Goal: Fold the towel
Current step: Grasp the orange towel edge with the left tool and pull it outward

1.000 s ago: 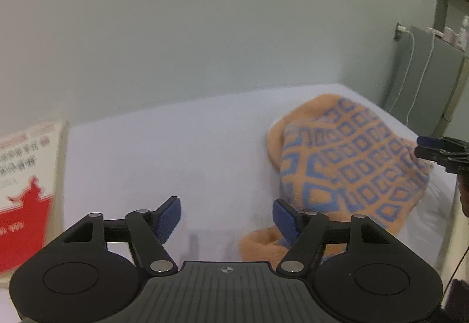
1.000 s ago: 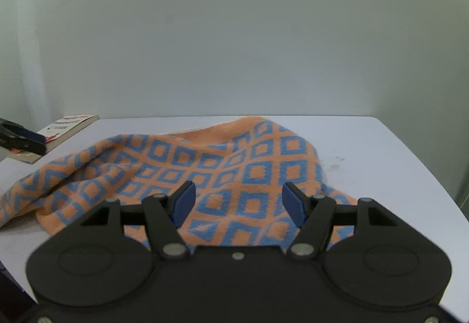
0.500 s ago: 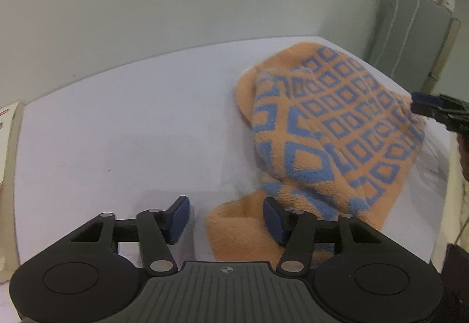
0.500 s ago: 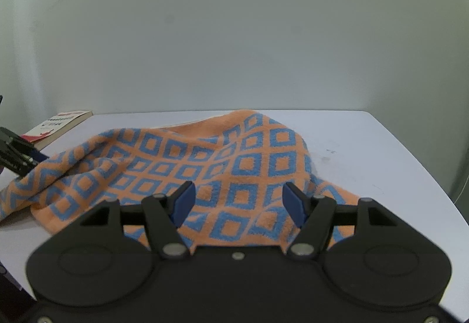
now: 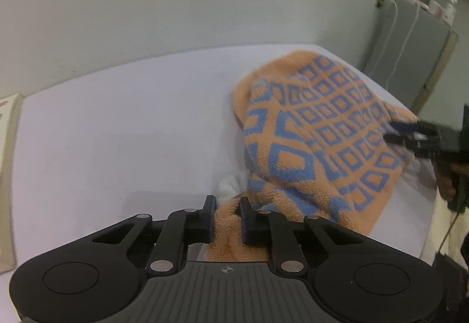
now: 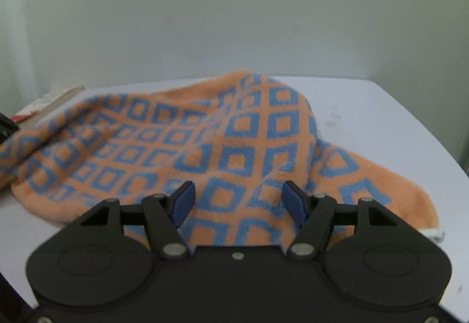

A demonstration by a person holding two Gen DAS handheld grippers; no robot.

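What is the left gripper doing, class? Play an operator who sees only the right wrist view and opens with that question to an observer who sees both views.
Observer: The left gripper has its jaws shut on a plain orange edge of the towel.
Operator: Where does my gripper sit, seen from there?
Observer: The right gripper reaches in over the towel's far side; I cannot tell if it touches.
Operator: Anything beyond the table?
Observer: A grey cabinet stands past the table.
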